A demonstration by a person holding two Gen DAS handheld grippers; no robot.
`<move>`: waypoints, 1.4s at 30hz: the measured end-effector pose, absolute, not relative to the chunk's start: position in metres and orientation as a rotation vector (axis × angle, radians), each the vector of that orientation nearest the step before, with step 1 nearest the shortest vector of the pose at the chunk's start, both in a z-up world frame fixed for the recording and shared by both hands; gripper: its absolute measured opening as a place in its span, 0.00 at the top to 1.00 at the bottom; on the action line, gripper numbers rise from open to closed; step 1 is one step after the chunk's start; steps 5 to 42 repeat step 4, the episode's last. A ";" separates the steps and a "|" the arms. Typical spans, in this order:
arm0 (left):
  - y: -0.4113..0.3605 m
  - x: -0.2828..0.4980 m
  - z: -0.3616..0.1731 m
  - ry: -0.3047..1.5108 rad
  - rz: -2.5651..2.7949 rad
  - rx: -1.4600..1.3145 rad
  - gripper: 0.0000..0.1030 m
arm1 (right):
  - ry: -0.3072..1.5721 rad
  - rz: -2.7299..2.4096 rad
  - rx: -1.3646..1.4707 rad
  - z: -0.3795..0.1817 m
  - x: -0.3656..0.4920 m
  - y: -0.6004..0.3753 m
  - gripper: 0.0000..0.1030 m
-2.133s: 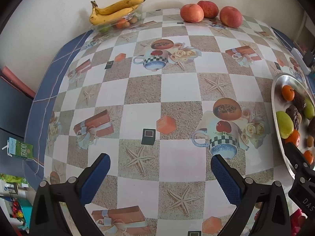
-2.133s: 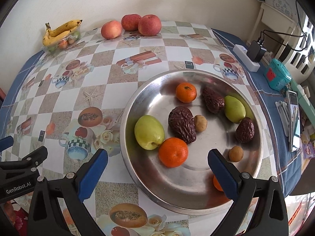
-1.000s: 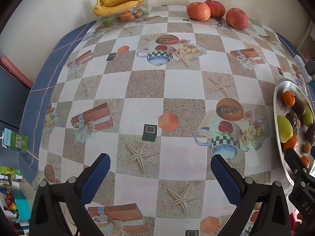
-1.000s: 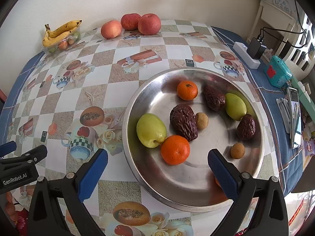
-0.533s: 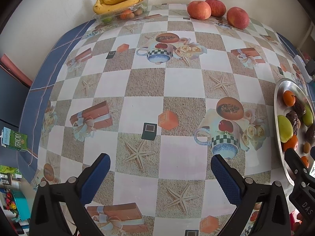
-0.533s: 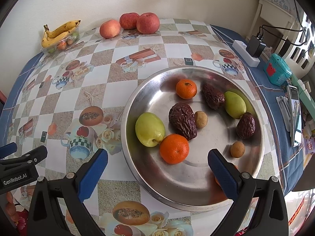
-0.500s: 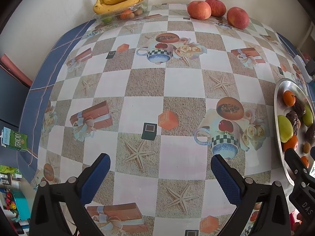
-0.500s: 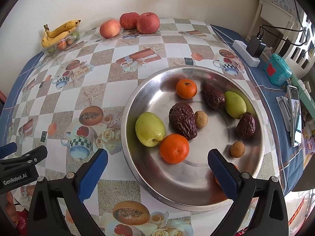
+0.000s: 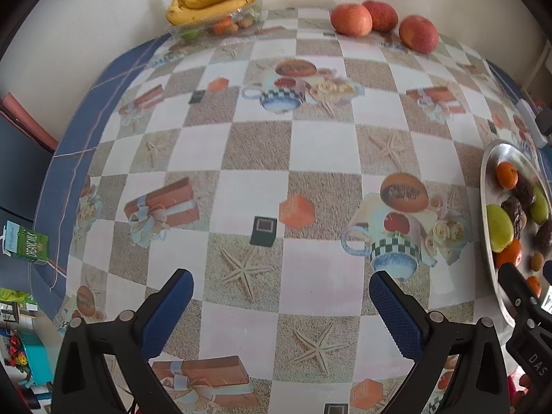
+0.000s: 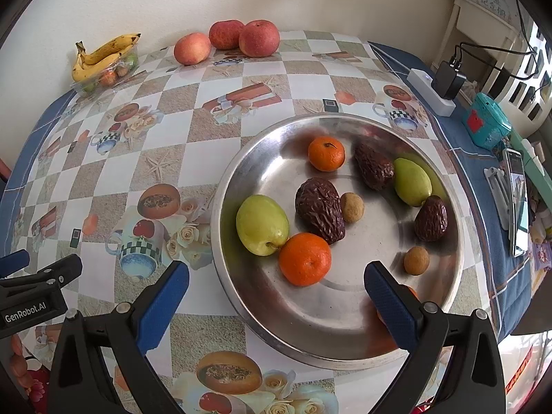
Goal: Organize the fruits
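Observation:
A steel plate [image 10: 262, 296] holds several fruits: two green pears [image 10: 261, 224], oranges [image 10: 305, 258], wrinkled brown dates [image 10: 319, 204] and small round tan fruits [image 10: 416, 260]. My right gripper [image 10: 276, 286] is open and empty, hovering over the plate's near rim, just short of the near orange. My left gripper [image 9: 281, 296] is open and empty above bare tablecloth; the plate [image 9: 490, 158] shows at its right edge. Three apples [image 9: 351, 19] and a clear tray of bananas [image 9: 214, 1] sit at the table's far edge.
A patterned checkered tablecloth [image 9: 310, 145] covers the table. A power strip with charger [image 10: 438, 86], a teal device [image 10: 484, 126] and a phone [image 10: 517, 203] lie to the right of the plate. A milk carton [image 9: 26, 243] shows beyond the left table edge.
Both grippers stay open and empty. The left view has drifted slightly forward over the cloth; the right gripper has barely shifted over the plate.

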State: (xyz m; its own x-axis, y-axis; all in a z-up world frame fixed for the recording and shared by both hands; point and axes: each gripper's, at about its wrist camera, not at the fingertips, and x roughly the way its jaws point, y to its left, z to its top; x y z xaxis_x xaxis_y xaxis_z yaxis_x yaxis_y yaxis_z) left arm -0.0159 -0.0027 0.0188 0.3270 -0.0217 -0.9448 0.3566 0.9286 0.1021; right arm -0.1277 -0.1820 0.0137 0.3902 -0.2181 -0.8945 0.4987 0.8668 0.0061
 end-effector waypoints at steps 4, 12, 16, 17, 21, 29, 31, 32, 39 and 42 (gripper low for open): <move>0.000 -0.014 0.025 1.198 -0.257 0.285 0.00 | 1.081 -0.465 0.296 0.013 -0.128 -0.183 0.02; 0.000 -0.014 0.025 1.198 -0.257 0.285 0.00 | 1.081 -0.465 0.296 0.013 -0.128 -0.183 0.02; 0.000 -0.014 0.025 1.198 -0.257 0.285 0.00 | 1.081 -0.465 0.296 0.013 -0.128 -0.183 0.02; 0.000 -0.014 0.025 1.198 -0.257 0.285 0.00 | 1.081 -0.465 0.296 0.013 -0.128 -0.183 0.02; 0.000 -0.014 0.025 1.198 -0.257 0.285 0.00 | 1.081 -0.465 0.296 0.013 -0.128 -0.183 0.02; 0.000 -0.014 0.025 1.198 -0.257 0.285 0.00 | 1.081 -0.465 0.296 0.013 -0.128 -0.183 0.02; 0.000 -0.014 0.025 1.198 -0.257 0.285 0.00 | 1.081 -0.465 0.296 0.013 -0.128 -0.183 0.02; 0.000 -0.014 0.025 1.198 -0.257 0.285 0.00 | 1.081 -0.465 0.296 0.013 -0.128 -0.183 0.02; 0.000 -0.014 0.025 1.198 -0.257 0.285 0.00 | 1.081 -0.465 0.296 0.013 -0.128 -0.183 0.02; 0.000 -0.014 0.025 1.198 -0.257 0.285 0.00 | 1.081 -0.465 0.296 0.013 -0.128 -0.183 0.02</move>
